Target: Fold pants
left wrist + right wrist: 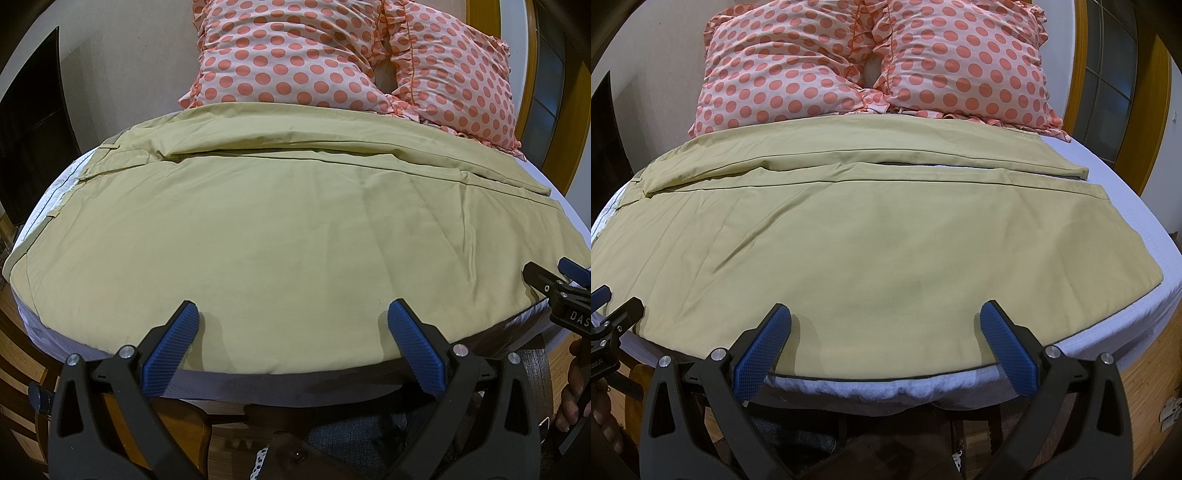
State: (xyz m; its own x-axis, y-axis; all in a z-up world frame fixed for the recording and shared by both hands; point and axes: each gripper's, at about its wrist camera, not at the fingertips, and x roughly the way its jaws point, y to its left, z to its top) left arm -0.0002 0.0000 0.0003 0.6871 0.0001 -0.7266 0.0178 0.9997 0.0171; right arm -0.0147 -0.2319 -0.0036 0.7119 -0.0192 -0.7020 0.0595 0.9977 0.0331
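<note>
Khaki pants lie flat across the bed, waistband at the left, leg hems at the right; they also show in the right wrist view. The two legs lie side by side, the far one next to the pillows. My left gripper is open and empty, its blue pads over the near edge of the pants. My right gripper is open and empty over the near edge, further right. The right gripper also shows at the right edge of the left wrist view.
Two pink pillows with orange dots lie at the far side. The bed has a white sheet and a wooden frame. A wood-framed door stands at the right.
</note>
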